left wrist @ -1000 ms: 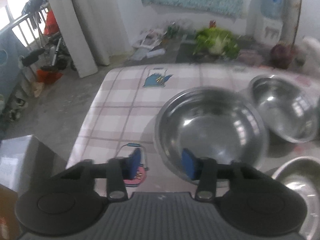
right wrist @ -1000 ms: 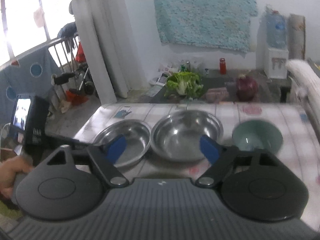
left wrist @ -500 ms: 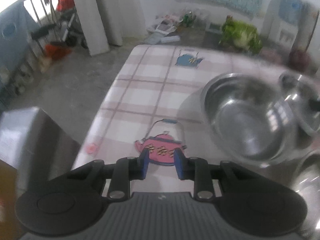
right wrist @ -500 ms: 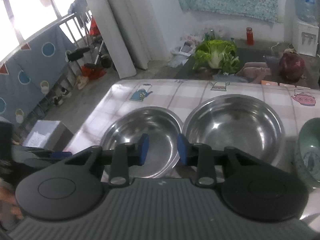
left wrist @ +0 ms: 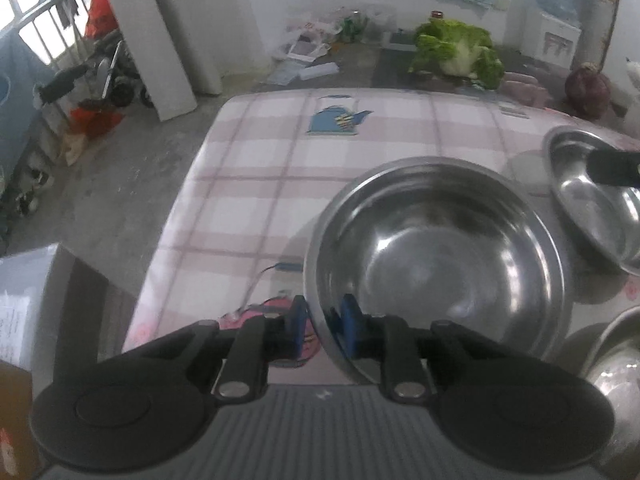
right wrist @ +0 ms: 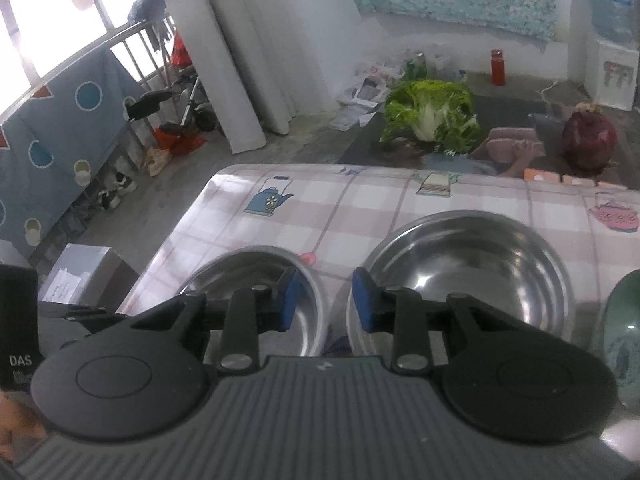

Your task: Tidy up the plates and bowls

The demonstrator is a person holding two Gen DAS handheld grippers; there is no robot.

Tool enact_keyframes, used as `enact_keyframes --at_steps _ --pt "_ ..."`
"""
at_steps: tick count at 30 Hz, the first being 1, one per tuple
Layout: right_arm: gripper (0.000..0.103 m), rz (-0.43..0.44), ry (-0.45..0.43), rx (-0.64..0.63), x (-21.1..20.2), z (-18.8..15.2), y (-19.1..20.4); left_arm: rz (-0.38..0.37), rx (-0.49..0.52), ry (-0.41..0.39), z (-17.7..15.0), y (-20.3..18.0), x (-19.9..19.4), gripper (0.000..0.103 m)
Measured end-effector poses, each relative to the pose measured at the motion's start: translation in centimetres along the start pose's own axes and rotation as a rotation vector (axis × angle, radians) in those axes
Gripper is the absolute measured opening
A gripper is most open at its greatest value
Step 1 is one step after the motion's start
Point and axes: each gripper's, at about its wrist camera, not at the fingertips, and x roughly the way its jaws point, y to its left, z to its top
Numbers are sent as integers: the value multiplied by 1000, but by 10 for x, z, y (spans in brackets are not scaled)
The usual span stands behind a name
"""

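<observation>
Steel bowl (left wrist: 436, 256) sits on the checked surface (left wrist: 256, 184), its near rim caught between the left tool (left wrist: 322, 326) pads, whose jaws have just closed on it. Right tool (right wrist: 325, 302), part-open and empty, hovers between both bowls.

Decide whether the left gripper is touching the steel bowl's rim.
Touching. The left wrist view shows the left gripper with a blue pad on each side of the steel bowl rim.

Three steel bowls (left wrist: 436, 256) sit on the counter (left wrist: 256, 184), one green ceramic bowl (right wrist: 620, 336) at its right edge; two hand-held grippers; one cabbage (right wrist: 430, 114), one red bottle (right wrist: 497, 67) and one water dispenser (right wrist: 610, 68) on the floor beyond
</observation>
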Motion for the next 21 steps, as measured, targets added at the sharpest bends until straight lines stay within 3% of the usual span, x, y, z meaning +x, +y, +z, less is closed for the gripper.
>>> enact_keyframes --at_steps 8,16,21 --pt "25 126 117 67 20 -21 11 -84 -82 27 -14 45 -9 18" --pt "23 86 174 20 29 -36 28 -154 -90 36 -23 49 -14 20" --pt "12 89 193 52 39 -42 25 -155 -100 27 -27 46 -11 20"
